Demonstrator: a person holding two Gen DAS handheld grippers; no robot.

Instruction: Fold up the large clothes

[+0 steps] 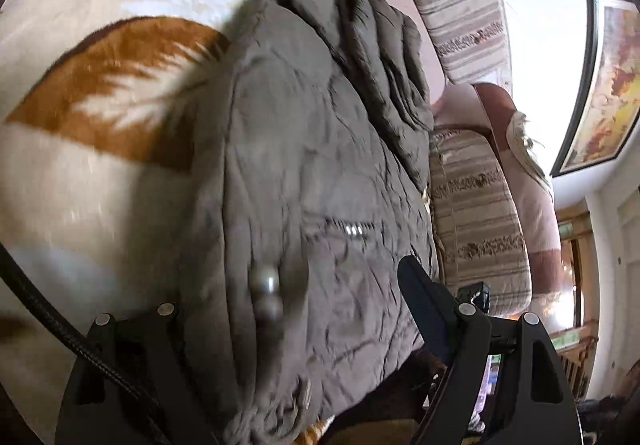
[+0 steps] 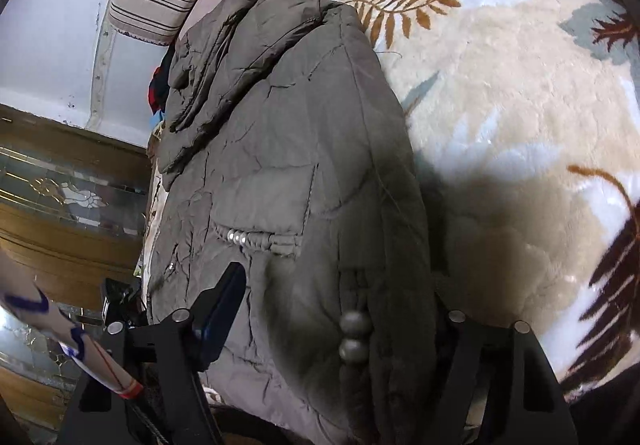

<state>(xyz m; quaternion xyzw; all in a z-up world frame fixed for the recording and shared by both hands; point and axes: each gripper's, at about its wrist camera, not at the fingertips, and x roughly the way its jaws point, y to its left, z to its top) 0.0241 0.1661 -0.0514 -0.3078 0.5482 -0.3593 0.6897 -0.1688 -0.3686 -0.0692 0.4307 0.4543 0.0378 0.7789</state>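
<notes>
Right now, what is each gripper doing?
Left gripper: jaws spread wide around the grey jacket, not clamped.
Right gripper: jaws spread wide around the same jacket, not clamped.

Bulky grey jacket point(image 2: 304, 149) fills middle, open blanket point(image 2: 500, 93) one side, striped cushions point(image 1: 476, 213) crowd other.

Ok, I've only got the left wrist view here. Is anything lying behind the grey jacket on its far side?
Observer: Yes, a red and blue cloth peeks out behind the jacket.
Operator: And the right claw?
Observer: The right claw straddles the jacket's near edge, fingers wide apart.
Operator: Anything near it?
Observer: A white paper roll with blue marks and a red band lies beside it.
</notes>
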